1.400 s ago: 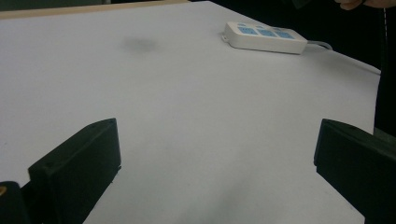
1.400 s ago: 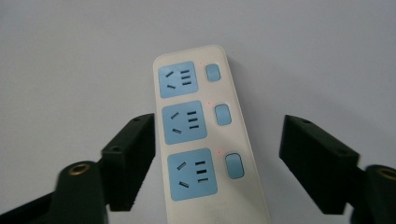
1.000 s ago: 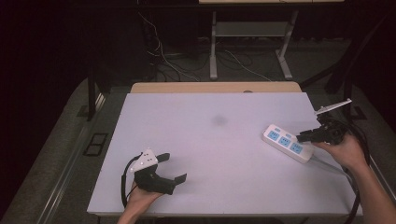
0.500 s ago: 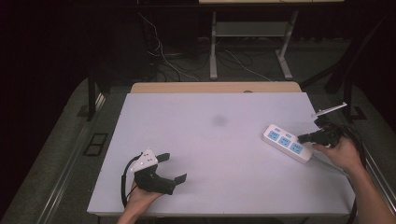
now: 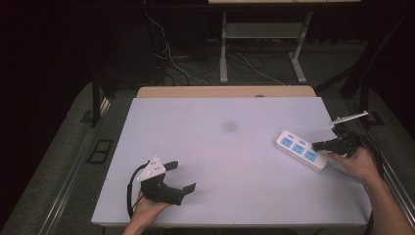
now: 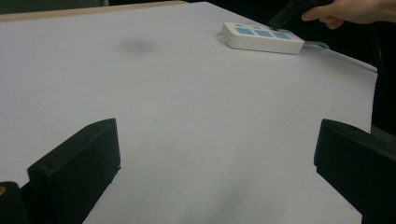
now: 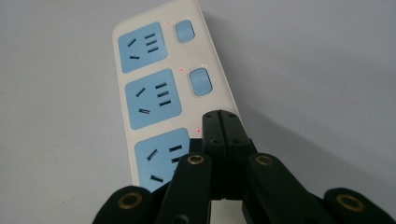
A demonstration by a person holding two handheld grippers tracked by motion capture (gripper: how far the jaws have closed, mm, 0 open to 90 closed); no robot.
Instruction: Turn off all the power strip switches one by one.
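A white power strip point(image 5: 298, 148) with three blue sockets lies at the table's right side, its cable running off to the right. My right gripper point(image 5: 315, 145) is shut with nothing between its jaws. In the right gripper view its tips point(image 7: 222, 116) sit over the strip point(image 7: 154, 84) beside the nearest socket, just below two blue switches. Contact cannot be made out. My left gripper point(image 5: 183, 176) rests near the front left edge, open and holding nothing. The left gripper view point(image 6: 215, 154) shows the strip point(image 6: 261, 37) far off, with the right gripper point(image 6: 286, 13) above it.
The white table point(image 5: 220, 147) has a faint dark smudge point(image 5: 229, 126) near its middle. A wooden edge point(image 5: 225, 91) runs along the far side. Cables and a metal stand point(image 5: 259, 34) are on the dark floor beyond.
My right gripper has dipped slightly toward the near end of the power strip. The left gripper has not moved.
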